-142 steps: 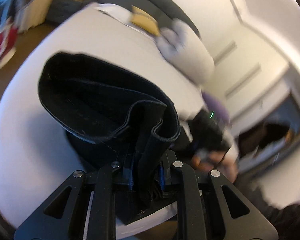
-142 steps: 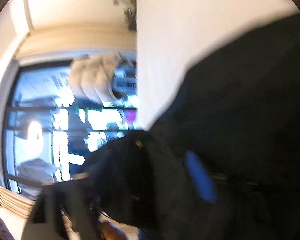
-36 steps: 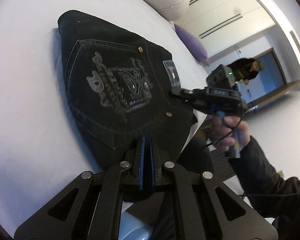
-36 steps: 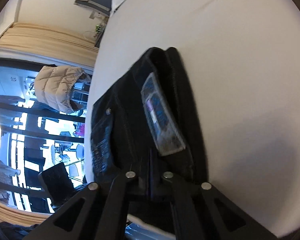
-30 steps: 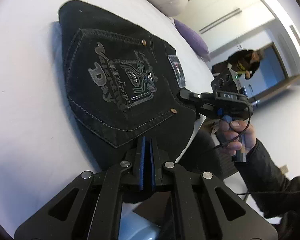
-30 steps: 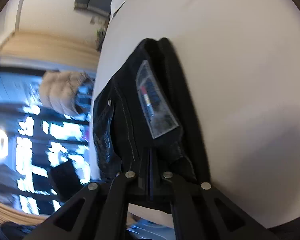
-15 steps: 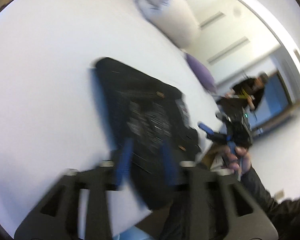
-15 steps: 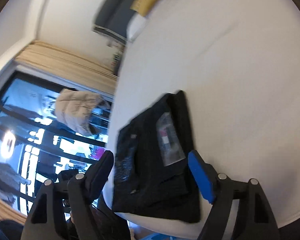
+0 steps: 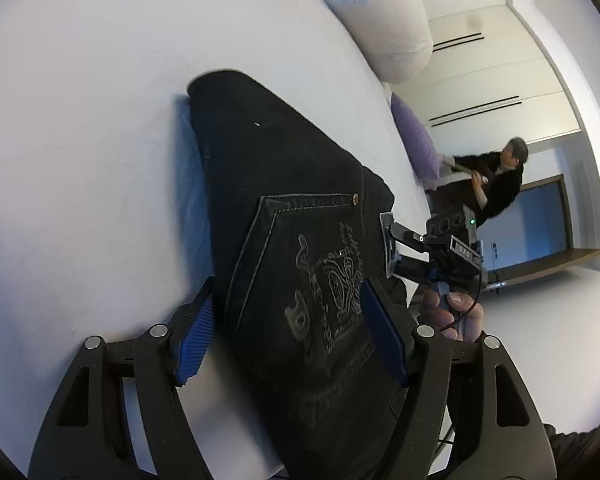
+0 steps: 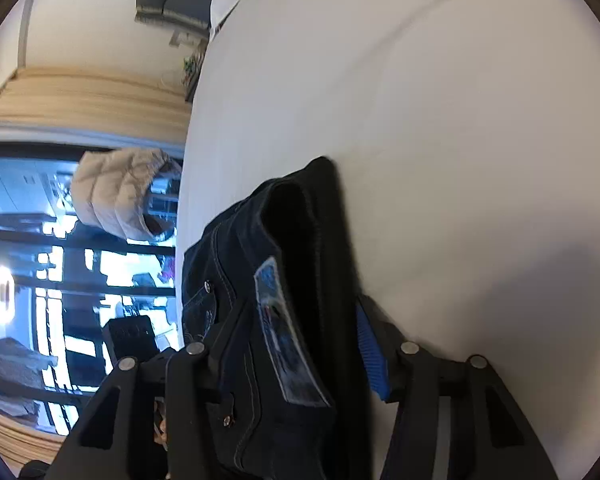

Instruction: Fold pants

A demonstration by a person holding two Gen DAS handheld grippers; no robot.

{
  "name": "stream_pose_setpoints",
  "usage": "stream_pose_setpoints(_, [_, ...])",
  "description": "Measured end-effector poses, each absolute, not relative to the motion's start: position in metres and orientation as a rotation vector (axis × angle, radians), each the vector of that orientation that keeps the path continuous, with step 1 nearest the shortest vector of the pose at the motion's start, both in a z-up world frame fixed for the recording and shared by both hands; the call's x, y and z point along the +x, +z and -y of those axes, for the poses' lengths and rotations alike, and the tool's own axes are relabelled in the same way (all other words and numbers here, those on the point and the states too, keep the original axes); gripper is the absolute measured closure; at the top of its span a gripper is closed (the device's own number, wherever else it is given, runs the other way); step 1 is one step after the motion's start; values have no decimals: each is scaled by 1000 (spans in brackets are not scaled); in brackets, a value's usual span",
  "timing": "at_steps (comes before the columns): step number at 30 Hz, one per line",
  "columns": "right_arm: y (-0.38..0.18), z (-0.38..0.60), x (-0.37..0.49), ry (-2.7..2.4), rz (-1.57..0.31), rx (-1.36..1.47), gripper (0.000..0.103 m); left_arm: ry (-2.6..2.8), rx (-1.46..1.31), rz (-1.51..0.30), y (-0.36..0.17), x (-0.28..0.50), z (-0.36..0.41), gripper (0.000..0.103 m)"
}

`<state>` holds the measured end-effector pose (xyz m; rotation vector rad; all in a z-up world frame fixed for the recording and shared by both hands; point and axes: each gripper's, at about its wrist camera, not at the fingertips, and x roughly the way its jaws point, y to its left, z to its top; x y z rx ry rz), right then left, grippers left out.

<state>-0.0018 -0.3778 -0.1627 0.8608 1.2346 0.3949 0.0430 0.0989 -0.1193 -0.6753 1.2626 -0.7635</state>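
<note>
the black pants (image 9: 300, 248) lay on the white bed (image 9: 80, 140), already folded into a thick packet, with the back pocket (image 9: 320, 272) and its pale embroidered design facing up. the near end of the packet reached to the edge of the bed.

the left gripper (image 9: 288, 332) had its jaws spread wide, one blue pad on each side of the packet's near end, holding nothing. the right gripper (image 10: 296, 344) was also wide apart; it straddled the waistband side, where the brand label (image 10: 284, 332) showed. only one of its blue pads was visible, the other was hidden behind the cloth.

in my judgement the folding itself was nearly done, and the step in hand was the release or the final adjustment. the next move probably called for lifting both grippers away without dragging the top layer, or for pressing the packet flat, because the waistband end stood up a little in the right wrist view.
</note>
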Motion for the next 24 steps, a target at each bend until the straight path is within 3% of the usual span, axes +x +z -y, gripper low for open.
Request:
stream_pose_setpoints(2, [-164, 366, 7, 400, -1258, 824, 48, -769, -667, -1273, -120, 46, -99, 38])
stream_pose_setpoints(3, [-165, 362, 13, 401, -1264, 814, 53, -766, -659, -1275, -120, 47, -98, 40])
stream_pose_setpoints(5, [-164, 352, 16, 372, -1277, 772, 66, -747, -626, -1290, -121, 52, -92, 66])
stream_pose_setpoints(8, [-156, 340, 14, 323, -1257, 694, 76, -743, -627, -1283, -120, 53, -88, 79])
stream_pose_setpoints(12, [-129, 323, 5, 284, -1190, 633, 84, -741, -611, -1262, -112, 54, -82, 84])
stream_pose_setpoints(24, [-76, 268, 77, 389, -1073, 597, 86, -695, -430, -1102, -77, 103, -108, 86])
